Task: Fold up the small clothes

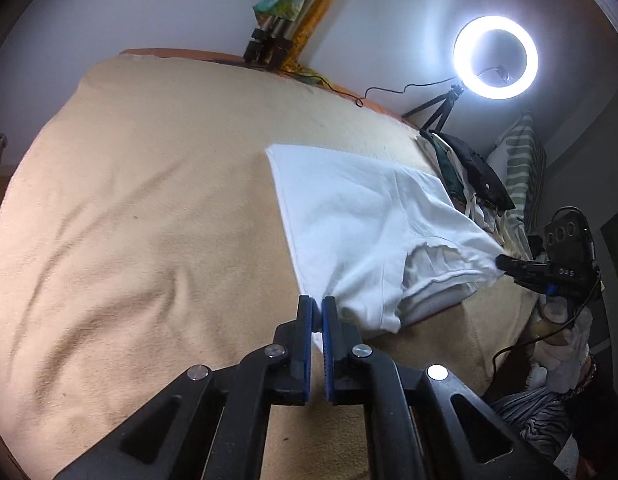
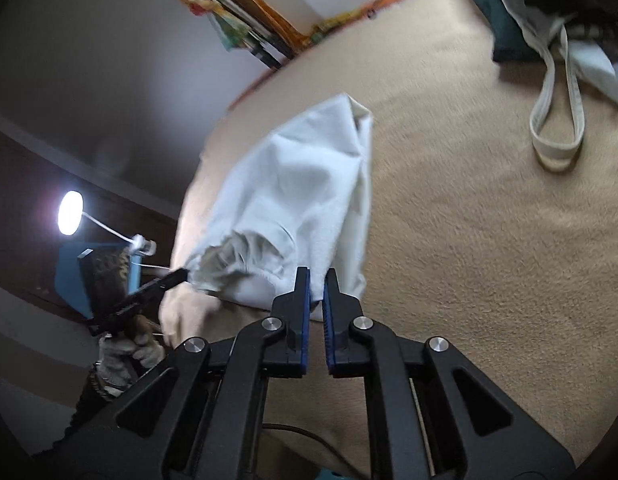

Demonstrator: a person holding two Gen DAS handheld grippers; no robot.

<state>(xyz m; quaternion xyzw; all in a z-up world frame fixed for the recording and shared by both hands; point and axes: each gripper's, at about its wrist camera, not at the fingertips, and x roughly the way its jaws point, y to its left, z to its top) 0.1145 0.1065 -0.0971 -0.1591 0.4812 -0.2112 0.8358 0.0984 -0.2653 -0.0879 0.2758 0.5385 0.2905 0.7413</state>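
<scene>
One white garment (image 1: pixel 361 216) lies on the tan blanket (image 1: pixel 149 200) of the bed, toward its right side. Two hand-held grippers grasp it: the left hand-held gripper (image 1: pixel 317 304) is clenched on its near corner, the right hand-held gripper (image 2: pixel 316 276) on its near hem. One ring light (image 1: pixel 495 57) stands beyond the far edge.

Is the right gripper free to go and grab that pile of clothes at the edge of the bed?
Probably not yet: the right gripper is shut on a corner of the white garment. Nothing blocks the way to the pile.
</scene>
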